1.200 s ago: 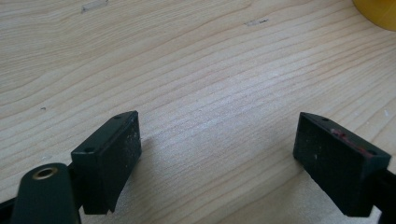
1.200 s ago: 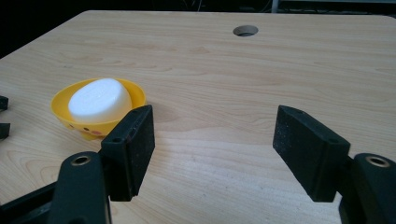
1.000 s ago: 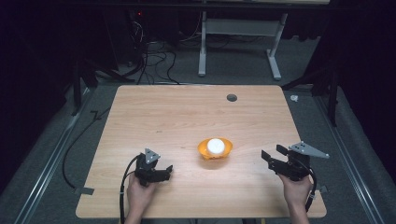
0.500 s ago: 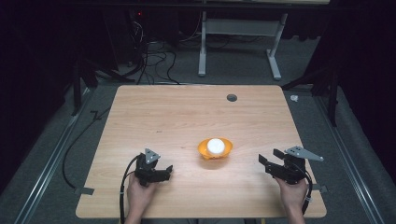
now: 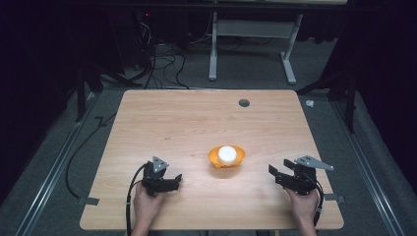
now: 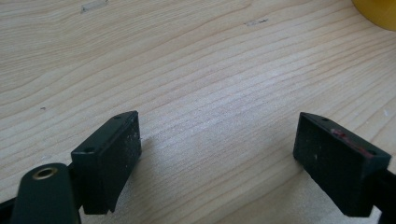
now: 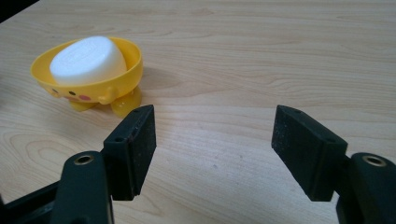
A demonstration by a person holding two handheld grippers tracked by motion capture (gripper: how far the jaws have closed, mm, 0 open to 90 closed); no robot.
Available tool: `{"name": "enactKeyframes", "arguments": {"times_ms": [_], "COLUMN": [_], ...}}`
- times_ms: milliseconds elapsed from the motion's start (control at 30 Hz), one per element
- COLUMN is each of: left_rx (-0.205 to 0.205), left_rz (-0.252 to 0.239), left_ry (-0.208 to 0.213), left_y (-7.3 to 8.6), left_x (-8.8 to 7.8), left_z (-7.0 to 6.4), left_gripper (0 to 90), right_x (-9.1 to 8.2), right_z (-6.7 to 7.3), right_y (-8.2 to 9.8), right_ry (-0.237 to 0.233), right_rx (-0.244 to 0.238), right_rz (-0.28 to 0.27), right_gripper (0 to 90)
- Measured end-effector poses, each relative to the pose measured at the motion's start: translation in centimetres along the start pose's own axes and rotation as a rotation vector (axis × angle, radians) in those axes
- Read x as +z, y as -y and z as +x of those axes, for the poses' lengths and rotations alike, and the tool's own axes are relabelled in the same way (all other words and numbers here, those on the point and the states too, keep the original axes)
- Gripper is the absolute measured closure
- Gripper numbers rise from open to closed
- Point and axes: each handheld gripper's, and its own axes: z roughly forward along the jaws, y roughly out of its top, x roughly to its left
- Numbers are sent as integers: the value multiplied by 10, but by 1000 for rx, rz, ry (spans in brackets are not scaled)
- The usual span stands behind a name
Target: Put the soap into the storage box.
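A yellow footed dish with a painted face holds a white soap-like bar near the table's middle front. In the right gripper view the dish and bar lie ahead to the left. My right gripper rests right of the dish, pointing left at it. Its jaws stand apart with bare wood between them, and they have just been closing a little. My left gripper lies left of the dish, also open over bare wood. An edge of the dish shows at its top right.
The wooden table has a round cable hole near its far edge. A white desk frame and cables stand on the floor beyond it. Metal rails run along both sides of the table.
The right hand and its gripper have shifted slightly down toward the near edge and leftward. The left hand, the dish and the bar stay put.
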Motion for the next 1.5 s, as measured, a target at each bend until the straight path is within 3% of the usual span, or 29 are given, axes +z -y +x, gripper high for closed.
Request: {"name": "enactKeyframes", "arguments": {"times_ms": [300, 1500], "left_rx": [0, 0], "left_rz": [0, 0], "left_ry": [0, 0], "left_y": [0, 0], "left_x": [0, 0], "left_z": [0, 0], "left_gripper": [155, 155], "right_x": [9, 42], "right_z": [3, 16], "right_y": [4, 20], "right_ry": [1, 40], "right_rx": [0, -82], "right_rz": [20, 107], "right_gripper": [319, 321]}}
